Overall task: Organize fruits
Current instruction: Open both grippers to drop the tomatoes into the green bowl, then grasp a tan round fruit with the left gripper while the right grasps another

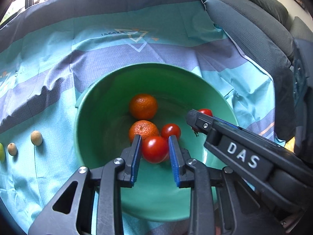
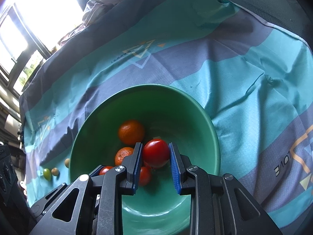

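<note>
With each gripper's jaws clamped on a glossy red tomato (image 1: pixel 154 149) (image 2: pixel 156 152) over the round green plastic bowl (image 1: pixel 93 105), lower before releasing, avoiding the oranges (image 1: pixel 143 106).

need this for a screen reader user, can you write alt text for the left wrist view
The left claw brackets a red tomato inside a green bowl that also holds two oranges and another tomato. The right claw reaches in holding a tomato. Small tan fruits lie on the blue cloth.
</note>
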`<state>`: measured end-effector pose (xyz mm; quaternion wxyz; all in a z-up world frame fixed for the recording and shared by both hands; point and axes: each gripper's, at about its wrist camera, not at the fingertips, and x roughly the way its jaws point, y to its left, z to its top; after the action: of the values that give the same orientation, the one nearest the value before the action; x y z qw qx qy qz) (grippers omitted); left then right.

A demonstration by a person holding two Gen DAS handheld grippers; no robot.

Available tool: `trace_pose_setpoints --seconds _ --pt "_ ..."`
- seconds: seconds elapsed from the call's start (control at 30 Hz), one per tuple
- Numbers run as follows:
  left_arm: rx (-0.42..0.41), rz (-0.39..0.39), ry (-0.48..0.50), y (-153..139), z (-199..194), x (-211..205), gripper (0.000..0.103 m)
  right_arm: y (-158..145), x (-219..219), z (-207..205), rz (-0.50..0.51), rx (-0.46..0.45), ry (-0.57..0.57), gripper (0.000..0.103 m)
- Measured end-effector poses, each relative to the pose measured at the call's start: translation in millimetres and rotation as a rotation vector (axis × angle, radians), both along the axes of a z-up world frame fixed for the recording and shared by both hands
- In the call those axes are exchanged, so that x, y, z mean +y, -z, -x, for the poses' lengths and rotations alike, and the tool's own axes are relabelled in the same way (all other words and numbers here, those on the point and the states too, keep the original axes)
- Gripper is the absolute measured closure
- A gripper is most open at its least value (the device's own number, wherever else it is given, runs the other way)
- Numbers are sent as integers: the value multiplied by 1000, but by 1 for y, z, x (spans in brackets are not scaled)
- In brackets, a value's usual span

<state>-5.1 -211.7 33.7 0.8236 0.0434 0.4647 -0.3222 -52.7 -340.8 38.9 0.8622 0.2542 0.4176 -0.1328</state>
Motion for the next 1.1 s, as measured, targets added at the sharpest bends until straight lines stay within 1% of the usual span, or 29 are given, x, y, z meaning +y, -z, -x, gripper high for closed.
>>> trace_pose_setpoints --seconds 0.1,0.23,0.27,0.3,0.33,0.4,0.47,0.5,0.53,0.6,0.67,0.73,0.77,0.8,0.87,0.97,1.03,1.1 --pt "-32 6 1 -13 4 11 74 -2 0 2 -3 -22 -8 73" --pt "-33 51 -49 -32 1 40 61 -6 1 2 -7 -45 -13 72" --pt "-32 62 -67 -36 0 50 59 -7 3 2 1 -49 -11 71" --pt "-32 62 -88 -40 -2 61 56 -8 5 2 10 -52 -11 66" --pt "-37 53 -109 -43 -4 70 54 -9 7 2 17 -54 -12 63" --pt "-63 13 -167 -50 -10 92 50 -12 12 1 28 -68 -19 62" --pt "-106 -13 -223 -53 -14 116 48 -16 17 1 38 -94 -36 62" --pt "-125 -16 -256 -51 -15 132 43 -18 20 1 38 -116 -50 62" --pt "-130 -10 -302 -46 -19 149 42 -20 23 0 31 -141 -73 62" --pt "-96 -15 -389 -32 -29 177 42 -22 32 -3 5 -182 -127 62" --pt "-63 -65 -446 -17 -41 194 43 -26 41 -5 -11 -212 -159 62" --pt "-75 -92 -509 -11 -49 210 43 -29 52 -7 -17 -238 -186 62" --pt "-58 -87 -541 -8 -54 219 43 -31 58 -8 -16 -248 -204 62" --pt "-38 -67 -552 -6 -57 224 43 -31 64 -9 -17 -252 -223 62" --pt "-27 -38 -566 -4 -64 234 43 -32 75 -13 -30 -246 -244 62" --pt "-38 -89 -597 1 -68 241 43 -36 93 -22 -31 -239 -270 62" --pt "-12 -92 -600 7 -74 244 45 -41 110 -29 -12 -226 -303 62" --pt "12 -77 -601 13 -80 246 46 -48 130 -44 13 -196 -360 62"
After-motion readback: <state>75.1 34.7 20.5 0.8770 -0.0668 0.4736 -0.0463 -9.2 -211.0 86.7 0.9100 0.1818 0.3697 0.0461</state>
